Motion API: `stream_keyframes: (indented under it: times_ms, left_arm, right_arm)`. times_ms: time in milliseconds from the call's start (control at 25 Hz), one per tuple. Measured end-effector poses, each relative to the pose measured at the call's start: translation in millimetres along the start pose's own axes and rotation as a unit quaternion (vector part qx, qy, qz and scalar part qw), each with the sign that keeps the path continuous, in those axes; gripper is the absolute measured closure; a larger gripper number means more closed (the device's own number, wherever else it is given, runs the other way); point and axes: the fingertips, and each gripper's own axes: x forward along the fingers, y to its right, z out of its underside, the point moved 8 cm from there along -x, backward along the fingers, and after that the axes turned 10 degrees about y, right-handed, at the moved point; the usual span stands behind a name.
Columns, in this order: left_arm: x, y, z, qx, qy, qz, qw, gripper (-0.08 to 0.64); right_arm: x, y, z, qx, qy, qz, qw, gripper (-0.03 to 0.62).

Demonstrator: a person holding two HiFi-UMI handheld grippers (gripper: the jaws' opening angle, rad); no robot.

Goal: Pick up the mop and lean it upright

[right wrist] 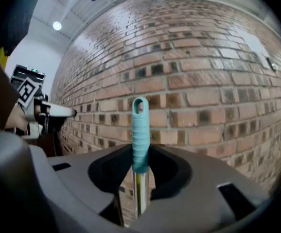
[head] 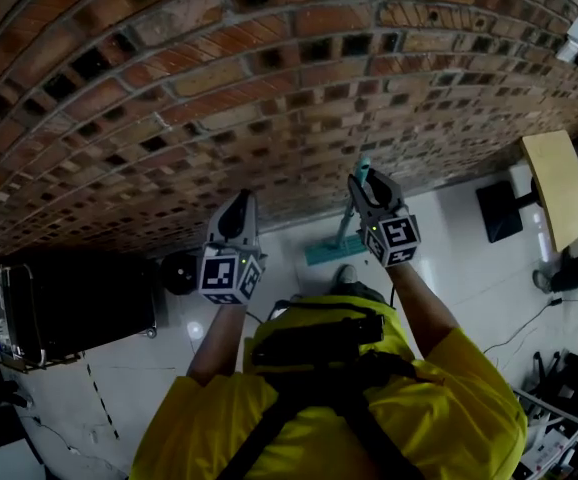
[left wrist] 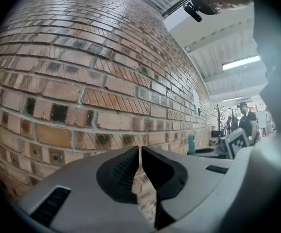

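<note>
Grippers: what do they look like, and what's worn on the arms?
Grey bodies on left gripper and right gripper, black ribbed pads, each carrying a cube of black-and-white square markers. Short yellow sleeves.

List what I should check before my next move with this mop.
1. Grip: ok. The right tool is closed on the mop handle at the lower end of its teal sleeve.
2. Handle upright: ok. It stands vertical in the right gripper view.
3. Mop head on the floor: ok, near the wall's base.
4. Handle top resting against the brick wall: cannot tell.
5. Left tool free: ok. Its jaws are together with nothing between them.
</note>
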Motion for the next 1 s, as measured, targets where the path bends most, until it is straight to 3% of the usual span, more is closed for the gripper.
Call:
stream_keyframes:
  times_ms: [160, 400, 1000]
  left_arm:
    - [-4, 0, 14, -0.01, -0.017, -0.002, 0.9998, 0.535]
    - [-4, 0, 35, 0.003, -0.029, -0.008, 0.9995, 0.535]
    - [20, 1, 60, -0.009, -0.052, -0.023, 0.9983, 0.535]
  right_arm:
    - [19, 12, 83, 0.003, -0.061, 0.016, 0.998, 0.477]
    - [48, 32, 160, 0.011, -0.13, 0.035, 0.991, 0.48]
    - [118, 48, 171, -0.001, -0.168, 0.064, 0.984, 0.476]
